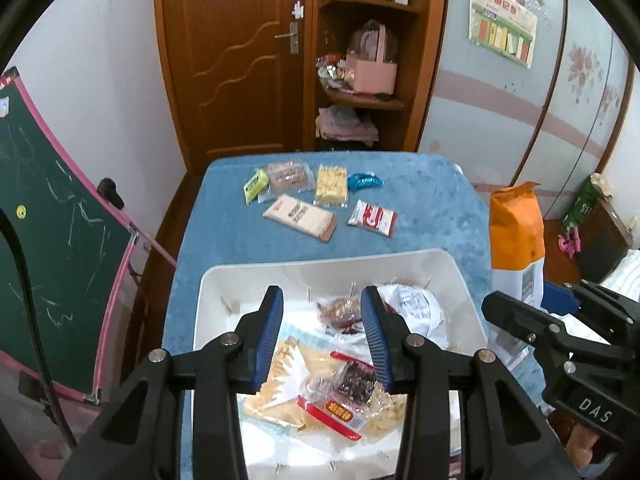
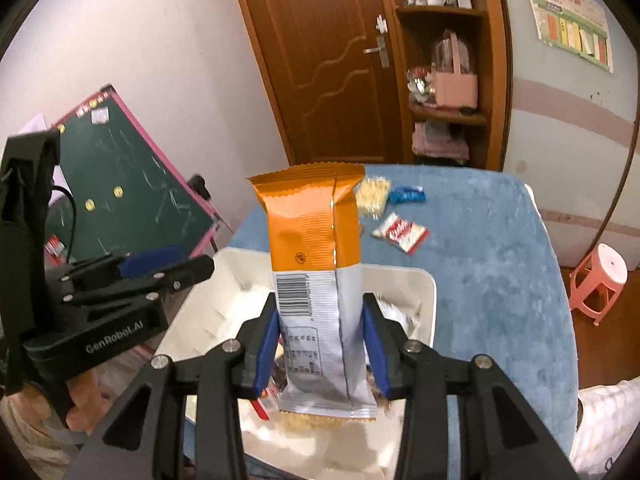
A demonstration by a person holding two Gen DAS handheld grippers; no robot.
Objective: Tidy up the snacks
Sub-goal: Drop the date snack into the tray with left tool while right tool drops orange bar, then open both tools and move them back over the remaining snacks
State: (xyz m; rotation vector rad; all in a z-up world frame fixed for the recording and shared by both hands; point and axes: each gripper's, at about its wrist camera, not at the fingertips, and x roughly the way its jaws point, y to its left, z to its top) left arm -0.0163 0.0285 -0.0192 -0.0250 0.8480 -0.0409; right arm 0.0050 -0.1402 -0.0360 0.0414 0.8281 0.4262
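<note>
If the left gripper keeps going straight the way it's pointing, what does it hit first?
Probably the snack packets in the white bin: the open left gripper points down at the dark red-edged packet lying on the pale cracker bag. Depth is unclear.

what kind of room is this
Probably a bedroom or family room at home: a sliding-door wardrobe, a wooden door, a child's chalkboard, and a blue-covered table with snacks.

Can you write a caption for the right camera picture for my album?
Right hand-held gripper holds an orange-and-white snack bag above the white bin.
</note>
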